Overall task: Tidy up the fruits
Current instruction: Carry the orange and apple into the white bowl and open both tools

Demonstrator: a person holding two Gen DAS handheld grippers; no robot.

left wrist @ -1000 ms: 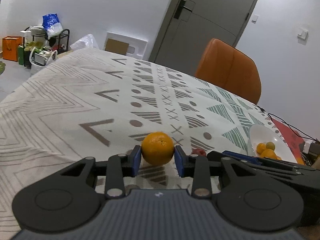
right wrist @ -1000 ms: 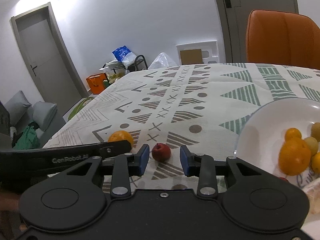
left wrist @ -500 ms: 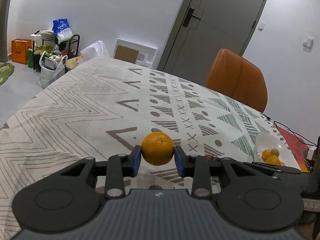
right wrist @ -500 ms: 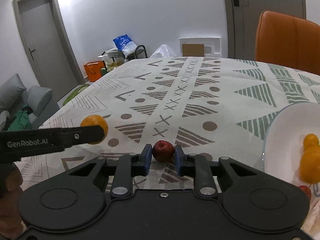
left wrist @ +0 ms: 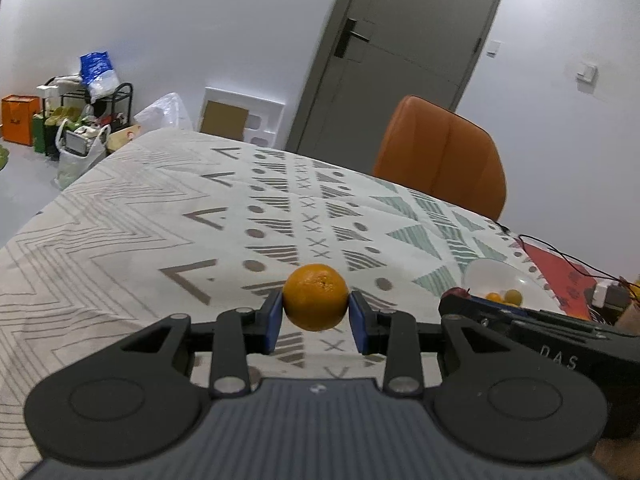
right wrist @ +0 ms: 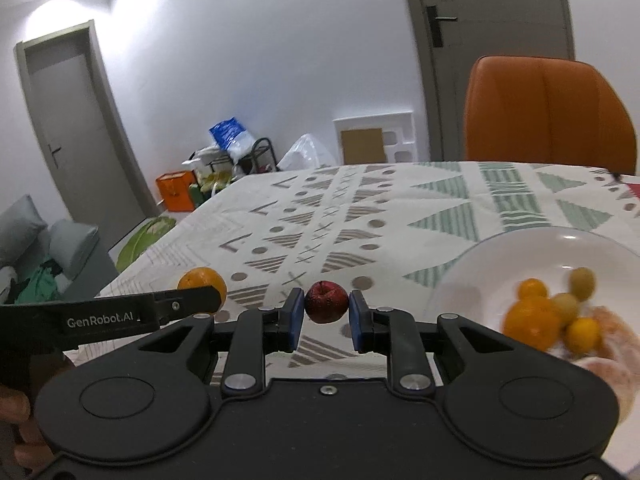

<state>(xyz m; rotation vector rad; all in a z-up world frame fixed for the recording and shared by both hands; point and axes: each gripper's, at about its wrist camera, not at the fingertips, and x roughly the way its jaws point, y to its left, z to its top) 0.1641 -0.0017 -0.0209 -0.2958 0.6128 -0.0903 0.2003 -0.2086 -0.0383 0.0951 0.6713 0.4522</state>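
My left gripper (left wrist: 315,318) is shut on an orange (left wrist: 316,297), which hangs above the patterned tablecloth (left wrist: 168,216). My right gripper (right wrist: 325,320) is shut on a small dark red fruit (right wrist: 326,301), also lifted off the cloth. In the right wrist view the left gripper's arm comes in from the left with the orange (right wrist: 200,279) at its tip. A white bowl (right wrist: 500,252) at the right holds several orange and yellow-green fruits (right wrist: 534,320). In the left wrist view the bowl (left wrist: 494,276) lies far right, behind the right gripper's body.
An orange chair (left wrist: 440,156) stands at the table's far side. A red mat (left wrist: 560,272) and cables lie at the right edge. Bags and a rack (left wrist: 80,120) clutter the floor beyond the far left corner. A hand (right wrist: 16,412) holds the left gripper.
The right gripper's jaws closed on the red fruit and lifted it off the cloth. The left gripper rose with the orange. Both views now sit higher over the table.
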